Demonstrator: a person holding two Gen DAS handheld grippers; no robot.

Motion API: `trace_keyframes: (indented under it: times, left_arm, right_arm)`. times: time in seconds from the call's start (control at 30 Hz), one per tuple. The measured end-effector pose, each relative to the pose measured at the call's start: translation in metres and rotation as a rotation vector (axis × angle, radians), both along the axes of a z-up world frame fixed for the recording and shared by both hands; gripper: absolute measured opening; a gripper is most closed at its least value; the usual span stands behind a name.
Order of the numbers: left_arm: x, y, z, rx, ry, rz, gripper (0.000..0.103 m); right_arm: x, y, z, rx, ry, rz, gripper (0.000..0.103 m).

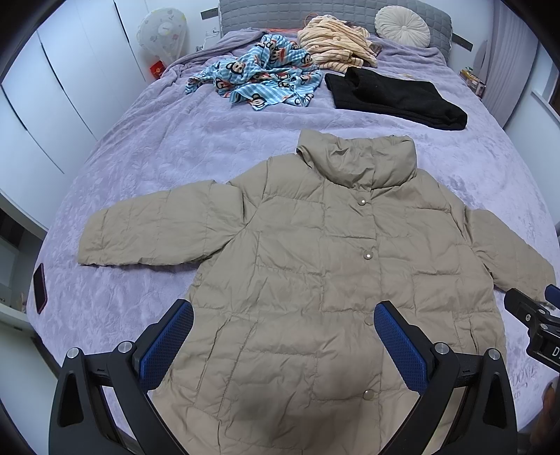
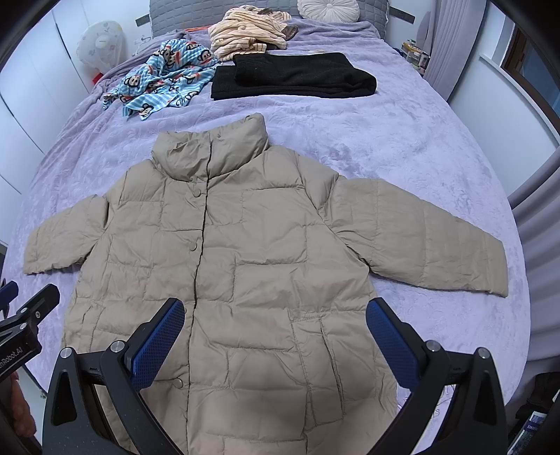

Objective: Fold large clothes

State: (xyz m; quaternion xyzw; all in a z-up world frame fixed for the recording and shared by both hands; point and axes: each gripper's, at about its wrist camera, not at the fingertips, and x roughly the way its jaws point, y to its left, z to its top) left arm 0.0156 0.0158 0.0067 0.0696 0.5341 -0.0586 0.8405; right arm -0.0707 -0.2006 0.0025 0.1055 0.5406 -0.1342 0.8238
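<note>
Both grippers hang above the near hem of a beige quilted puffer jacket [image 1: 315,266], pointing toward the far headboard end of the bed. The left gripper [image 1: 283,336] has its blue-padded fingers [image 1: 168,346] spread wide with nothing between them but the jacket front lying below; whether the pads touch the fabric cannot be told. The right gripper [image 2: 274,332] is equally wide apart and also grips nothing, held over the jacket's right half.

The jacket lies face up and buttoned on the lavender bedspread [image 1: 147,147], collar at the far end, both sleeves stretched out to left and right.

The left wrist view alone shows a dark red phone [image 1: 40,288] on the bedspread near the left edge, and the right gripper's black body at its right border. The right wrist view alone shows the whole right sleeve to its cuff and the left gripper's body at its left border.

Far beyond the collar lie a folded black garment [image 2: 294,75], a crumpled blue monkey-print garment [image 2: 161,78], a cream striped pile [image 2: 248,31] and a round white cushion [image 2: 327,9].
</note>
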Motion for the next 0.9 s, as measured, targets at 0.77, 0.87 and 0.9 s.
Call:
trace_keyframes:
  times: [0.77, 0.87, 0.9]
  left_arm:
    - [0.06, 0.121, -0.083, -0.233, 0.126, 0.092, 0.103]
    - [0.083, 0.169, -0.113, -0.287, 0.137, 0.184, 0.103]
    - [0.089, 0.187, -0.124, -0.323, 0.135, 0.222, 0.103]
  right_arm:
    - [0.03, 0.061, -0.042, 0.205, -0.041, 0.011, 0.103]
    - [0.046, 0.093, -0.066, 0.267, 0.058, 0.058, 0.103]
    - [0.05, 0.103, -0.074, 0.282, 0.074, 0.06, 0.103]
